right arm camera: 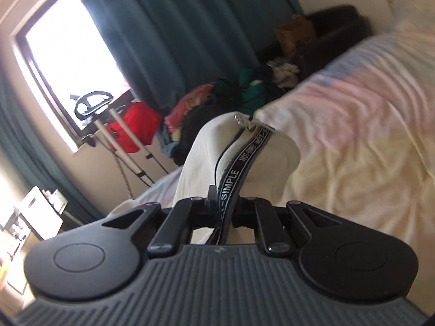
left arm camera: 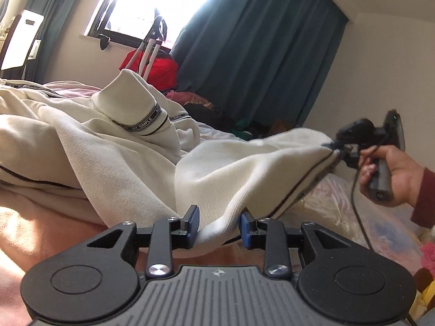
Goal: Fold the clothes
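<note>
- Cream knit jacket with black "NOT-SIMPLE" tape trim [left arm camera: 114, 146] heaped on pink bedspread [left arm camera: 40, 231], left to centre.
- Left gripper [left arm camera: 218, 226]: fingers spread, cream hem lying between, not pinched.
- Right gripper [right arm camera: 221, 209]: fingers pressed onto zipper-edge trim, fabric lifted; held by hand [left arm camera: 394, 175] at far right.
- Teal curtains [left arm camera: 258, 49] behind.

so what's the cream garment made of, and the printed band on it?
Cream garment: looks like soft matte knit, probably cotton fleece; fine ribbed lines show. Printed band: seems woven tape, dark with white lettering, slight sheen. Both guesses from looks only.
</note>
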`<state>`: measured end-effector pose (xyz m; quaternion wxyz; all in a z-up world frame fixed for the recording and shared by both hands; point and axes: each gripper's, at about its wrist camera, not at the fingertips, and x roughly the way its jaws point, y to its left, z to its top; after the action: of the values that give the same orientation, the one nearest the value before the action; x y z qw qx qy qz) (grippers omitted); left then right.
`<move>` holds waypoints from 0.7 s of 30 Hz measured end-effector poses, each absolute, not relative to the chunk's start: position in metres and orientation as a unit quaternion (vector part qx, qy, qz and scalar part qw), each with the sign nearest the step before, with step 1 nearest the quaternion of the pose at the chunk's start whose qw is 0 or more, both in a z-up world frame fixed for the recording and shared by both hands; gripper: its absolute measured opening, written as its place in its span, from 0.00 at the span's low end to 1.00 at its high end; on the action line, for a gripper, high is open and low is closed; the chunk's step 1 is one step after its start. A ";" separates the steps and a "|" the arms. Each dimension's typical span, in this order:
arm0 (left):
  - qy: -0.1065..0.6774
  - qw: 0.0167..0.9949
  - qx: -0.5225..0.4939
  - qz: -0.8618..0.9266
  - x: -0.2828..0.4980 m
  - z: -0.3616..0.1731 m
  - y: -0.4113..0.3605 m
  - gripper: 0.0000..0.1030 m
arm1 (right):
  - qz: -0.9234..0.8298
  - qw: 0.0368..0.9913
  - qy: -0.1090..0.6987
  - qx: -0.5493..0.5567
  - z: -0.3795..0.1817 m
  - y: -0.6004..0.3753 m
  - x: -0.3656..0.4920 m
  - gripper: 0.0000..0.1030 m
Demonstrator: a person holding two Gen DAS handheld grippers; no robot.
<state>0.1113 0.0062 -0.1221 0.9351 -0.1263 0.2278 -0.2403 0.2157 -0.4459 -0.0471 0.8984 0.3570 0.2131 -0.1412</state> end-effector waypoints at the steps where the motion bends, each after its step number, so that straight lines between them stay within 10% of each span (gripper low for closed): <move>1: 0.231 0.936 -0.117 -0.237 0.109 -0.121 0.003 0.34 | -0.149 0.882 0.231 0.383 -0.063 -0.462 0.199 0.11; 8: 0.261 0.940 -0.111 -0.189 0.096 -0.109 -0.002 0.35 | -0.096 0.785 0.247 0.560 -0.149 -0.504 0.114 0.22; 10: 0.271 0.938 -0.127 -0.175 0.092 -0.105 0.002 0.37 | -0.083 0.772 0.232 0.585 -0.156 -0.504 0.105 0.43; 12: 0.282 0.935 -0.135 -0.164 0.089 -0.101 0.004 0.37 | -0.078 0.772 0.204 0.597 -0.155 -0.501 0.097 0.90; 21: 0.271 0.941 -0.132 -0.154 0.085 -0.100 0.003 0.53 | -0.084 0.775 0.184 0.598 -0.164 -0.502 0.108 0.81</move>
<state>0.0847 0.0027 -0.0998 0.9409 -0.1319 0.2712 -0.1539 0.1084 -0.5020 -0.1644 0.7753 0.5982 0.1843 -0.0844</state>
